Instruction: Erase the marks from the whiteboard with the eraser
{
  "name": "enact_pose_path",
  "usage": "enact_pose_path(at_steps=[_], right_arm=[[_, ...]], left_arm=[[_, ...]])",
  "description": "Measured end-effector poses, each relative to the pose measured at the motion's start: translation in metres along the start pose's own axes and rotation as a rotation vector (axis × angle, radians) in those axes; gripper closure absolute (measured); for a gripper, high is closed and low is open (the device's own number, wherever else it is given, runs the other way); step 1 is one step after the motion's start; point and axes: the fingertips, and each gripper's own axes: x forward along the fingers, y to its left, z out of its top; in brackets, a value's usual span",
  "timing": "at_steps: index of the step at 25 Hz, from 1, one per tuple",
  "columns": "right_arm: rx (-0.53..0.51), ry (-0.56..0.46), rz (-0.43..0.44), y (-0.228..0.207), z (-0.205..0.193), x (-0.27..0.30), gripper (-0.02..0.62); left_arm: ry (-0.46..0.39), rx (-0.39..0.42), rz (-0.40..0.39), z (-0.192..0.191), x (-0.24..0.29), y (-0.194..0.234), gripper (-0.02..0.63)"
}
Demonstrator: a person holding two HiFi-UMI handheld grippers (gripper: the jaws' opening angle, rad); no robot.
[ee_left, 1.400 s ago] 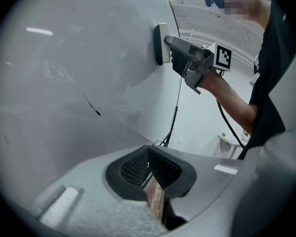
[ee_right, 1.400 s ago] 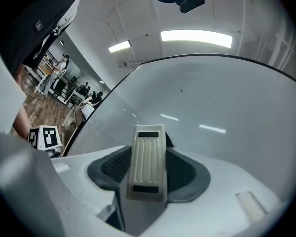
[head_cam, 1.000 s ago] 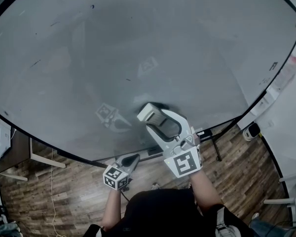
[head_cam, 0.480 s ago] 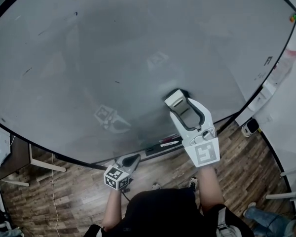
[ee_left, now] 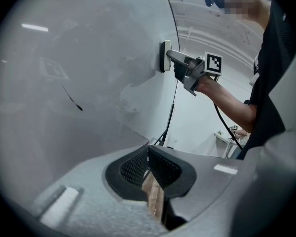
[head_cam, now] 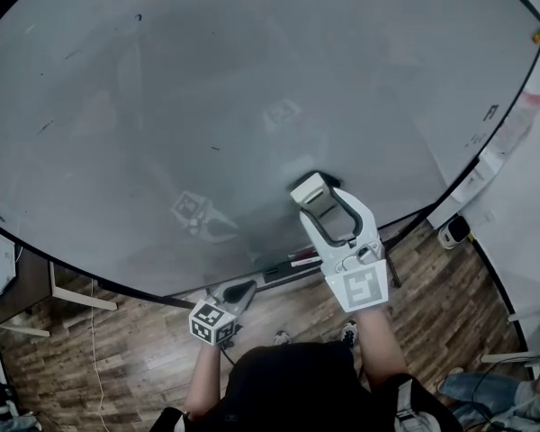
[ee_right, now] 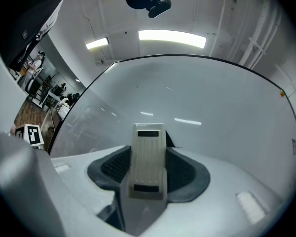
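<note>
Right tool (head_cam: pixel 313 193) pinches the eraser (head_cam: pixel 306 189), flat on the whiteboard (head_cam: pixel 252 79) toward its 5 o'clock. Left tool (head_cam: pixel 238 292) hangs at 6 o'clock, pressed together and empty, over the wooden floor (head_cam: pixel 108 340). A small mark (head_cam: pixel 214 148) sits at the eraser's 10 o'clock. Only the left gripper view shows the eraser side-on, touching the board.

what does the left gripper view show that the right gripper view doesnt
Only the left gripper view: the left gripper, fingers shut and empty, a dark mark on the whiteboard, and the right gripper side-on. Only the right gripper view: the eraser, its ribbed back between the right gripper's fingers, and ceiling lights. Both: the eraser against the whiteboard.
</note>
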Motion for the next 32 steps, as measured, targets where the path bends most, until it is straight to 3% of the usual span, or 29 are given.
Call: enact_pose_path(at_steps=[14,22,27,32], right_arm=[[0.051,0.002,0.266,0.117,-0.015,0.025,0.367],[0.064,0.057,0.372,0.15,-0.045,0.02,0.367],[0.097,0.108,0.427,0.166,-0.078,-0.002,0.365],[0.13,0.122,0.464,0.171,-0.104,-0.027,0.365]], left_arm=[[0.005,-0.02,0.032,-0.01,-0.013,0.001,0.592],[0.013,-0.037,0.052,-0.017,-0.02,0.002,0.592],[-0.013,-0.021,0.064,-0.009,-0.024,0.002,0.592],[-0.02,-0.053,0.077,-0.009,-0.019,0.001,0.592]])
